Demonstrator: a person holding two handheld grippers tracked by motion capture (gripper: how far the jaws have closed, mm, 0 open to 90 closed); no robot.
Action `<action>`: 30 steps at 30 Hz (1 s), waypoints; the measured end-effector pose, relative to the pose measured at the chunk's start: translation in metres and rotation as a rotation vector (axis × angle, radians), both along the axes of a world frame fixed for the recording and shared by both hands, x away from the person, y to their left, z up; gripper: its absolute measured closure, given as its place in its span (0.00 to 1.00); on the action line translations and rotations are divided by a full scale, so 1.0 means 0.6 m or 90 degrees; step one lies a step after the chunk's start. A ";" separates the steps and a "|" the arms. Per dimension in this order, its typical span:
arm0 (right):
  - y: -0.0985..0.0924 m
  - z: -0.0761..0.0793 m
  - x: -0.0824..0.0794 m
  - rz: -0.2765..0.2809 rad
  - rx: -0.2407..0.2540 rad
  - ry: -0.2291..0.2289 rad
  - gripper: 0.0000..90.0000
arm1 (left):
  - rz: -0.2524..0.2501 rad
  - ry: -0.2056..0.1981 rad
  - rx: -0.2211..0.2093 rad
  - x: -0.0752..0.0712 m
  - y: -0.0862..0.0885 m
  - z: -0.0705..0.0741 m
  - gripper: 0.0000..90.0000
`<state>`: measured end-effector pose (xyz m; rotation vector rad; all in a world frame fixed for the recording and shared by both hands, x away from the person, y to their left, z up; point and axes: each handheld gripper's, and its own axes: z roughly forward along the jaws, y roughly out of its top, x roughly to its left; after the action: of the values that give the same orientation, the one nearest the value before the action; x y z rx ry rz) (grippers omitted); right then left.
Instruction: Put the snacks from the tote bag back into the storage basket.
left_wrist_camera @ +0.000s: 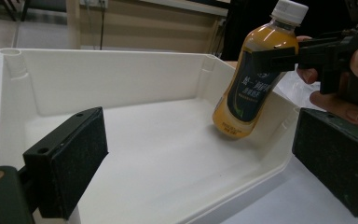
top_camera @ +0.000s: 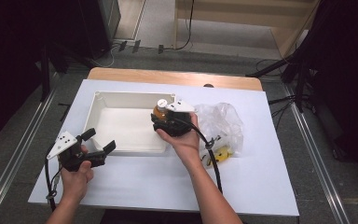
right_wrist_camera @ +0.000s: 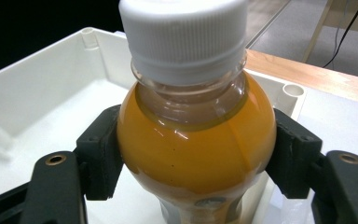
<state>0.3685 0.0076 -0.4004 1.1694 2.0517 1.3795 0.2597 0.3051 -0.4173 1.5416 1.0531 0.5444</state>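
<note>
A bottle of orange drink [left_wrist_camera: 256, 70] with a white cap [right_wrist_camera: 184, 35] and a dark label stands tilted at the right end of the white tray [top_camera: 102, 112]. Its bottom rests on the tray floor near the right wall. My right gripper [right_wrist_camera: 196, 154] is shut on the bottle's shoulder, one black pad pressing each side; from above the bottle [top_camera: 160, 108] peeks out past my right gripper [top_camera: 168, 122]. My left gripper [top_camera: 100, 145] stands open at the tray's front left corner, with nothing between its pads [left_wrist_camera: 81, 154].
A crumpled clear plastic bag [top_camera: 221, 123] lies on the white tabletop [top_camera: 144, 182] right of the tray, with a yellow item [top_camera: 223, 154] at its near edge. A strip of wooden table [top_camera: 177, 77] runs behind. Cables trail from both grippers.
</note>
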 end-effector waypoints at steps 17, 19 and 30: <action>0.000 -0.018 0.005 0.002 -0.011 0.023 0.34 | 0.001 0.000 0.003 0.000 0.001 0.000 0.04; -0.001 -0.017 0.006 0.004 -0.008 0.027 0.34 | 0.001 0.000 0.002 0.000 0.001 0.000 0.04; -0.020 0.008 -0.002 0.004 0.016 0.012 0.23 | -0.003 0.001 0.004 0.000 -0.002 0.000 0.04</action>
<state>0.3671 -0.0046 -0.3958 1.1920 2.0580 1.4063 0.2594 0.3040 -0.4171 1.5492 1.0498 0.5446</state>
